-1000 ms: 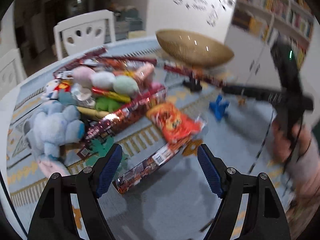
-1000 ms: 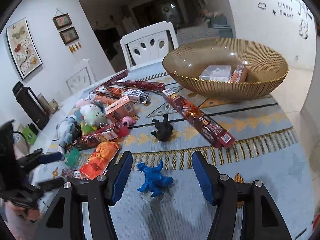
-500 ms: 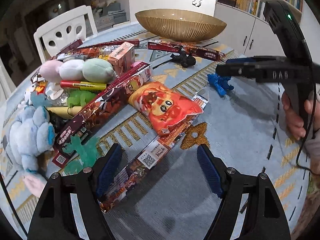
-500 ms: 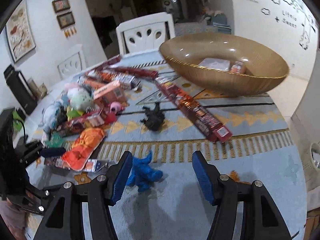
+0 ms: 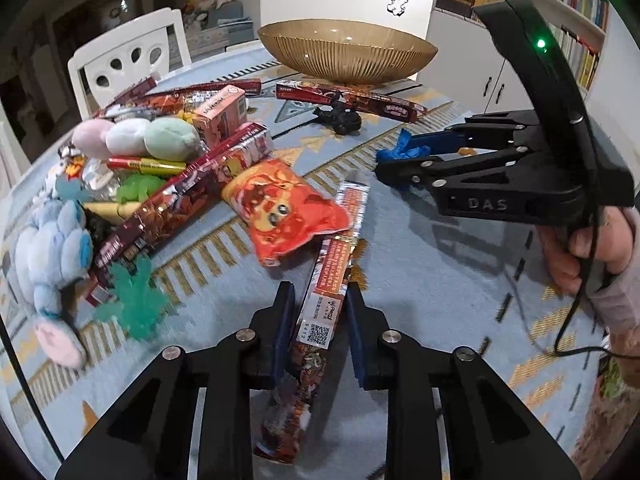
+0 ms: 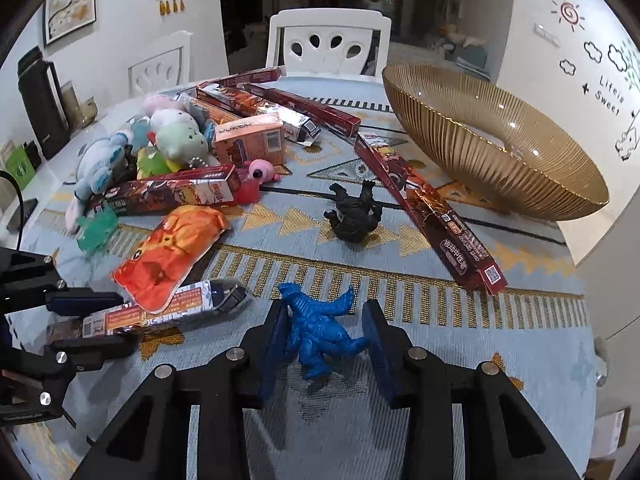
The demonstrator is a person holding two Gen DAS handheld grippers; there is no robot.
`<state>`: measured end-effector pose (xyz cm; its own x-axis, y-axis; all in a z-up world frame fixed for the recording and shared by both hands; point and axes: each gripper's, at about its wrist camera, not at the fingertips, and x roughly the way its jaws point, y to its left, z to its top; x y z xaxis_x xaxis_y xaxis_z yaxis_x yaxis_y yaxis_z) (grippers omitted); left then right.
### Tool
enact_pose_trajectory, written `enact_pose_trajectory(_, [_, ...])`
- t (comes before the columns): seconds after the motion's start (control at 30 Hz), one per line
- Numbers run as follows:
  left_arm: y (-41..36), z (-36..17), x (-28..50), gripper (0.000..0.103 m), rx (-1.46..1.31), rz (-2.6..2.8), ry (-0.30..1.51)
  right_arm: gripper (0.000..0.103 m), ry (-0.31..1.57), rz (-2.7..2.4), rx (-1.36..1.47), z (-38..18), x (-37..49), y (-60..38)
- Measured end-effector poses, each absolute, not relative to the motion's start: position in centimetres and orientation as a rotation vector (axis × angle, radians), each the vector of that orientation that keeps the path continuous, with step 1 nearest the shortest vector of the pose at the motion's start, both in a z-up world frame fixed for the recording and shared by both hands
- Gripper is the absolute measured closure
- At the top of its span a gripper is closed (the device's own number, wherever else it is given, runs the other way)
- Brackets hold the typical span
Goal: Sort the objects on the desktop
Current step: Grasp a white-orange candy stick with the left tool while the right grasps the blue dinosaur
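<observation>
Left wrist view: the left gripper (image 5: 318,320) is closing on the long snack box (image 5: 320,300) lying on the tablecloth (image 5: 440,320), its pads at the box's sides; in the right wrist view the right gripper (image 6: 326,340) is closing around the blue dinosaur (image 6: 316,332), one pad touching, the other apart; this looks like the pick-up step; next, presumably, firm both grips, lift, carry to the bowl (image 6: 500,148) beyond.

Long foil snack box (image 5: 320,308) flat on cloth; blue dinosaur figure (image 6: 320,332) toppled nearby.
</observation>
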<state>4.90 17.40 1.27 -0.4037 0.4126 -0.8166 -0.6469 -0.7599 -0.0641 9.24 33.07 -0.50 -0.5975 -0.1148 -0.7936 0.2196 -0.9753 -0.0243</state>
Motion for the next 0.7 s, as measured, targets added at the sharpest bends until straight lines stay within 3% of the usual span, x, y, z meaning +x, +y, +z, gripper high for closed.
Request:
enact_pose_trajectory(0.43, [17.2, 4.1, 6.5, 0.088, -1.127, 2.143, 0.193, 0.066, -0.081, -2.695, 1.182, 2.9, 11.5, 35.8])
enact_pose_trajectory(0.7, [18.4, 2.6, 5.9, 0.088, -1.207, 2.146, 0.247, 0.066, -0.133, -2.742, 1.118, 5.4, 13.9, 38.0])
